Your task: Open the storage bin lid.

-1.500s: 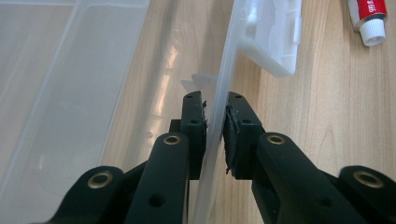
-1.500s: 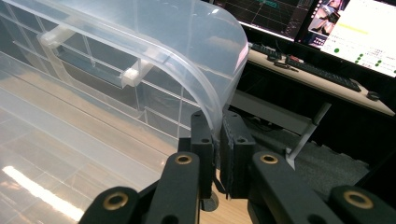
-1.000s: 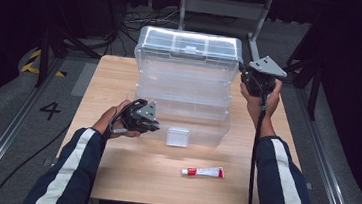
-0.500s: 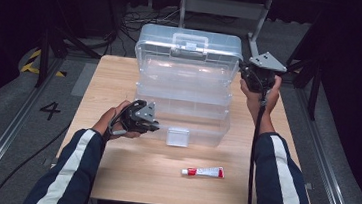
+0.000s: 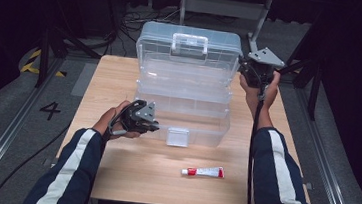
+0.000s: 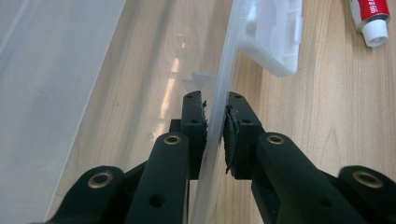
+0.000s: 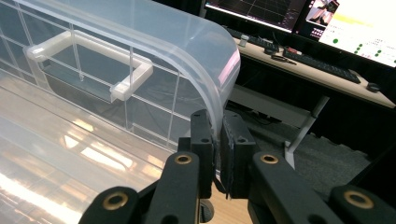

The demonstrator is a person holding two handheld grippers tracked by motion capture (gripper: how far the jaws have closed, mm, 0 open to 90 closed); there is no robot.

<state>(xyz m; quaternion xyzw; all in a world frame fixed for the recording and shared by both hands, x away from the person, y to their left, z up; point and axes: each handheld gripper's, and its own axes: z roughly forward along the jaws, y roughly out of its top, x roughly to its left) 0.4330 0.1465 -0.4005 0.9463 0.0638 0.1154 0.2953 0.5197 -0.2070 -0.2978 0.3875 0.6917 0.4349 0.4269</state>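
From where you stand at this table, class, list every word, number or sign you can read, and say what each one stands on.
"4": painted white on the grey floor left of the table.
Red and white tube on the table: its print is too small to read; the left gripper view shows some white digits, blurred.
Monitor screens behind the clear box: text too small to read.
Clear plastic box: no lettering visible.

Clear, colourless storage box (image 5: 185,90) with frosted white latch (image 5: 177,137) and white handle (image 5: 189,43). Light wood-grain table (image 5: 161,180). White tube (image 5: 203,172) with red band and white cap, at 5 o'clock from latch. Black left gripper (image 6: 215,121) and black right gripper (image 7: 217,133), brass-coloured rivets. Navy sleeves (image 5: 69,176) with white stripe. Grey floor (image 5: 12,111) with black numeral and yellow-black hazard stripes at 10 o'clock.
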